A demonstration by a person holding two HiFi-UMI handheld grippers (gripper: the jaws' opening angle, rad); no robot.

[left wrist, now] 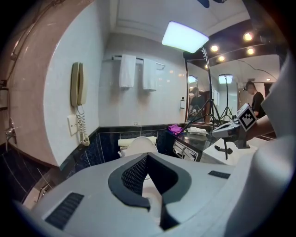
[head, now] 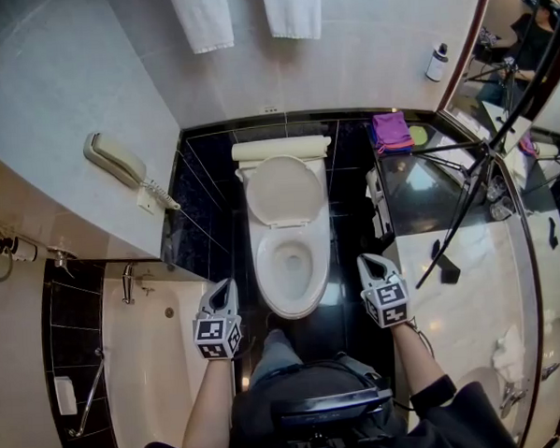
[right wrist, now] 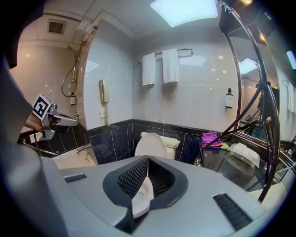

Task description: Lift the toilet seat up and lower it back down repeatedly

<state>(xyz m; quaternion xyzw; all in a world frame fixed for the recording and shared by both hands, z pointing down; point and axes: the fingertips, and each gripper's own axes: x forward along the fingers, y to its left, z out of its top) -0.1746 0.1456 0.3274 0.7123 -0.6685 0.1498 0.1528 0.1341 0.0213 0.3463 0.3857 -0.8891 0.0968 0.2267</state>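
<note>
— Where's the seat from your end?

— I see the toilet [head: 290, 265] dead centre, against the far wall. Its lid [head: 280, 190] stands up against the tank [head: 281, 149]. I cannot tell whether the toilet seat is up with it or lying on the rim.

— And my grippers?

— The left gripper [head: 225, 285] is off the bowl's left edge, near the bathtub [head: 147, 366]. The right gripper [head: 368, 259] is between bowl and counter [head: 470, 283]. Both are pinched closed, empty, touching nothing. There's only narrow dark floor [head: 340, 215] either side.
</note>
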